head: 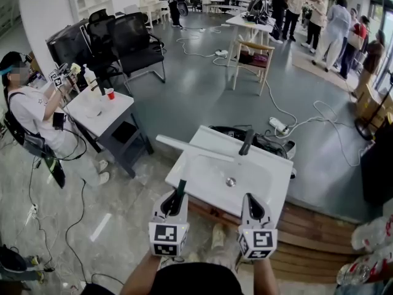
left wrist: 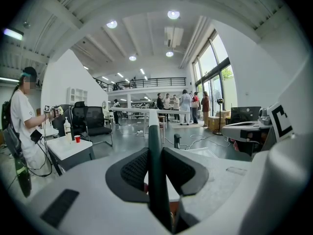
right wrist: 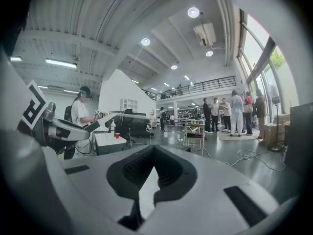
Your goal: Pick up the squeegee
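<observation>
Left gripper (head: 177, 196) holding a squeegee (head: 193, 147) with a white blade and dark handle over a white rectangular sink (head: 270, 177).
Its jaws are half-open, clamped on the handle; the right gripper (head: 253, 204), jaw tips together, holds nothing.

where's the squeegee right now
The squeegee is left of centre in the head view, dark handle held in the left gripper, white blade above the sink at its far-left rim.

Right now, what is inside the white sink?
Only the drain shows in the sink. The squeegee, held in the left claw, hides a strip near its far rim.
</observation>
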Tool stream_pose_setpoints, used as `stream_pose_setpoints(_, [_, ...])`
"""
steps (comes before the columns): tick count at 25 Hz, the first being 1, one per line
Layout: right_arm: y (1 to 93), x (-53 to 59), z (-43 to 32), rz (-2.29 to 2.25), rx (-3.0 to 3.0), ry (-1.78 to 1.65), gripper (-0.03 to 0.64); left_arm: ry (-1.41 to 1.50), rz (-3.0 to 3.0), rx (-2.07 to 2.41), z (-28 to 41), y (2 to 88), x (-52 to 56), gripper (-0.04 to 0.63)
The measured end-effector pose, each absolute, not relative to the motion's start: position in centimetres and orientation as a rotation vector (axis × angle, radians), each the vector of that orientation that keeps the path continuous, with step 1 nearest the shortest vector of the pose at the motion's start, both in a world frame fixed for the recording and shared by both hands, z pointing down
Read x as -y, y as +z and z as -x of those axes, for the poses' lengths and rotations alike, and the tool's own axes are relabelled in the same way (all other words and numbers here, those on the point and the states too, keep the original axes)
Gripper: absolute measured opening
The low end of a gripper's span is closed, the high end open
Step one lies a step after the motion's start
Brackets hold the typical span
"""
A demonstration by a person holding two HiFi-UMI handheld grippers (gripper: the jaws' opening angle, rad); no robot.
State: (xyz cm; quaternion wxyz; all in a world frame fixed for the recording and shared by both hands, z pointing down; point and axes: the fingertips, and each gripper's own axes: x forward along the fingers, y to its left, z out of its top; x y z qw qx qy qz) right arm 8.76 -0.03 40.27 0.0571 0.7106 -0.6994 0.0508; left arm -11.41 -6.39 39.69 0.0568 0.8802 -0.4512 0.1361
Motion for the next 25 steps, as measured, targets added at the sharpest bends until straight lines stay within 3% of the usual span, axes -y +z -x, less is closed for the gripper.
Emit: stream_pose_setpoints(25, [41.3, 0.7, -8.7, -2.157, 2.128, 0.161, -0.003, 0.408, -2.662, 1.362, 11.4, 40.7, 7.0, 0.092])
